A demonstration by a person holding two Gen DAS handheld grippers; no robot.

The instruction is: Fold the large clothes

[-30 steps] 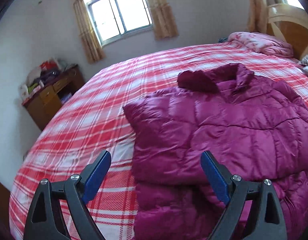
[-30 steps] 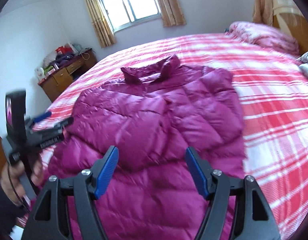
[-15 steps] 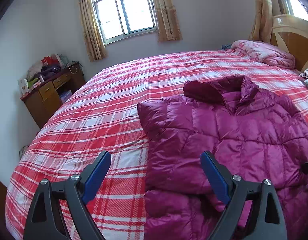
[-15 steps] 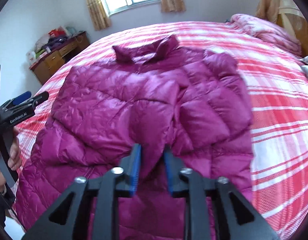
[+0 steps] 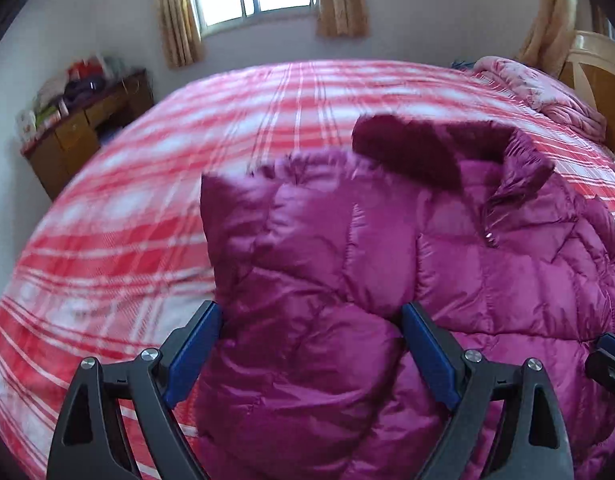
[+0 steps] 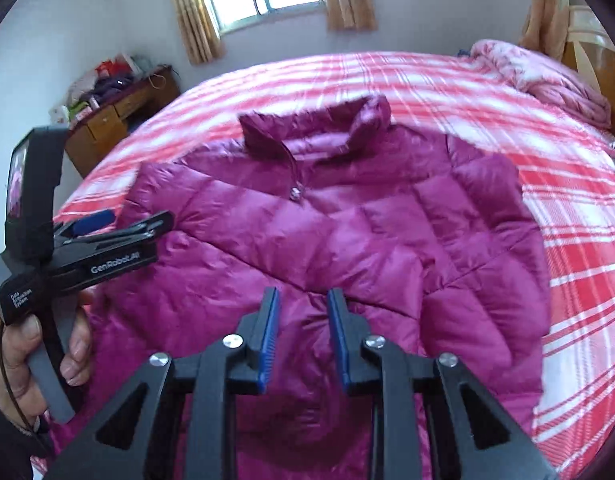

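Note:
A magenta puffer jacket (image 5: 387,260) (image 6: 367,220) lies front up on the red plaid bed (image 5: 147,220) (image 6: 567,240), collar toward the window, sleeves folded in over the chest. My left gripper (image 5: 309,308) (image 6: 139,218) stands wide open over the jacket's left edge; the padding bulges between its blue pads without being pressed. A hand holds it in the right wrist view. My right gripper (image 6: 301,308) is low over the jacket's middle, its jaws closing, with a pucker of fabric gathered between the pads. Its black body (image 5: 607,356) shows at the left wrist view's right edge.
A wooden desk (image 5: 79,136) (image 6: 119,116) piled with clutter stands by the wall to the left. A pink quilt (image 5: 547,92) (image 6: 547,76) lies bunched near the wooden headboard (image 5: 595,72) at the far right. Curtained window behind the bed.
Both grippers have come down closer to the jacket. The right jaws went from wide to narrow around a fold of fabric. The left gripper slid right, over the jacket's edge.

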